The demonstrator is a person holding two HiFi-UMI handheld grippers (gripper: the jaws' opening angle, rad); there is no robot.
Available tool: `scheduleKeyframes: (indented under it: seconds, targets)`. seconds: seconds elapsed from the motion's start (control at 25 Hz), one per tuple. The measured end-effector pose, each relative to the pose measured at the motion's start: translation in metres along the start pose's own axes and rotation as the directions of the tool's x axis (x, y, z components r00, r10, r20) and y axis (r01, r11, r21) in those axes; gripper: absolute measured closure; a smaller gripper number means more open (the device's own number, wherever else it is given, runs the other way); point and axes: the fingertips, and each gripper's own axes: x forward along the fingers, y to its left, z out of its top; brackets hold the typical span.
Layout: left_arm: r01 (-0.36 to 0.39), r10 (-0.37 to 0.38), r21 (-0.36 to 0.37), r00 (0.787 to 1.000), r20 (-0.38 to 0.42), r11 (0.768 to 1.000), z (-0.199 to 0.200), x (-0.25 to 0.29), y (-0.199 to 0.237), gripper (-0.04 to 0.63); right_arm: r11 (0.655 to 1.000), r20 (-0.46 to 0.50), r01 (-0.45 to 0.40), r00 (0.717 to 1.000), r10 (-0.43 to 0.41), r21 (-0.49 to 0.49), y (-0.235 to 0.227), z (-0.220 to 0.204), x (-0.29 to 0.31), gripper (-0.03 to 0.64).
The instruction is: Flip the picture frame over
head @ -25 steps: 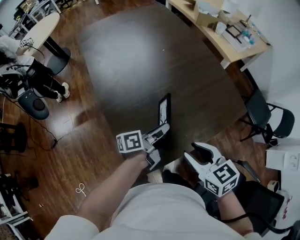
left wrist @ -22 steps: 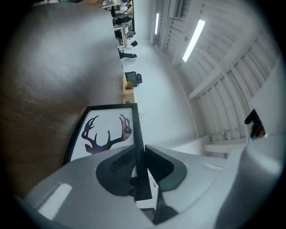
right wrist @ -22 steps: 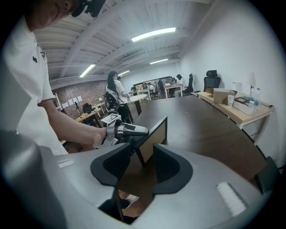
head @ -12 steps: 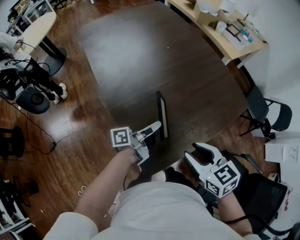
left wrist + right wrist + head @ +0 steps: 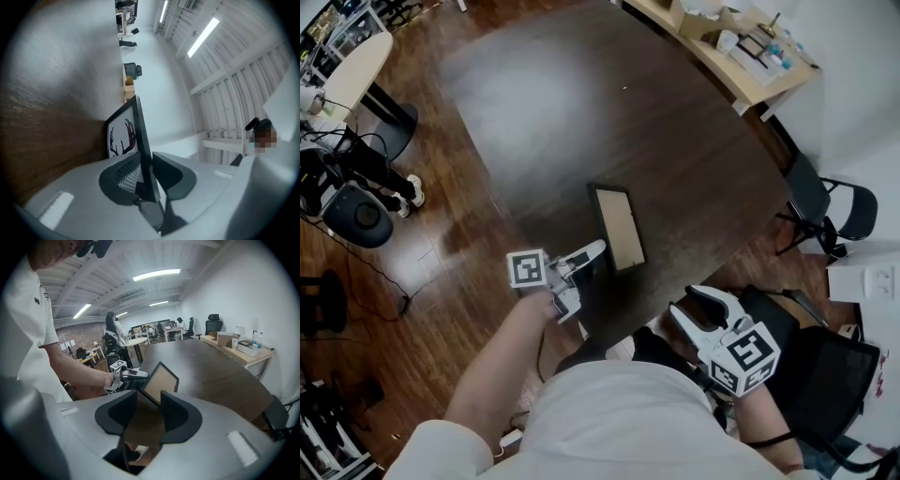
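Observation:
A black picture frame [image 5: 617,225] is tilted over the dark table [image 5: 581,112], its brown backing turned up toward the head view. My left gripper [image 5: 592,251] is shut on the frame's near edge. In the left gripper view the frame [image 5: 136,136] stands between the jaws, its antler print facing left. In the right gripper view the frame's [image 5: 160,380] backing and the left gripper [image 5: 133,375] show ahead. My right gripper [image 5: 698,305] hangs off the table's near edge, open and empty.
A light wooden desk [image 5: 741,56] with boxes and bottles stands at the far right. A black chair [image 5: 830,211] is at the right, a round pale table [image 5: 352,56] and another chair [image 5: 356,211] at the left. Wooden floor [image 5: 441,281] surrounds the table.
The frame has swung from picture side up, through standing on edge, to backing side up, carried by my left gripper, which shifted left. The right gripper has stayed put.

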Motion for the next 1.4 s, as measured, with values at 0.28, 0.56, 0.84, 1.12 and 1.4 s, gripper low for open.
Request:
scheduleKeyframes:
  seconds: [0.28, 0.56, 0.84, 1.12, 1.4]
  targets:
    - [-0.055, 0.056, 0.022, 0.997, -0.046, 0.998, 0.003, -0.003, 0.015, 0.525, 1.0, 0.001, 0.019, 1.0, -0.019, 0.017, 0.006, -0.006, 0.0, 0.457]
    - [-0.203, 0.218, 0.132, 0.969, -0.115, 0.97, 0.013, -0.008, 0.041, 0.523, 0.998, 0.007, 0.042, 0.999, -0.042, 0.04, 0.009, -0.01, -0.006, 0.457]
    - [-0.291, 0.314, 0.153, 0.937, -0.151, 0.944, 0.018, -0.012, 0.06, 0.523, 0.995, 0.023, 0.076, 0.997, -0.078, 0.058, 0.013, -0.012, -0.017, 0.457]
    - [-0.457, 0.488, 0.193, 0.856, -0.169, 0.868, 0.033, -0.019, 0.088, 0.518, 0.985, 0.024, 0.125, 0.991, -0.128, 0.121, 0.018, -0.023, -0.035, 0.457]
    - [-0.608, 0.683, 0.358, 0.72, -0.128, 0.708, 0.04, -0.02, 0.105, 0.514, 0.982, 0.007, 0.141, 0.99, -0.143, 0.123, 0.019, -0.047, -0.06, 0.457]
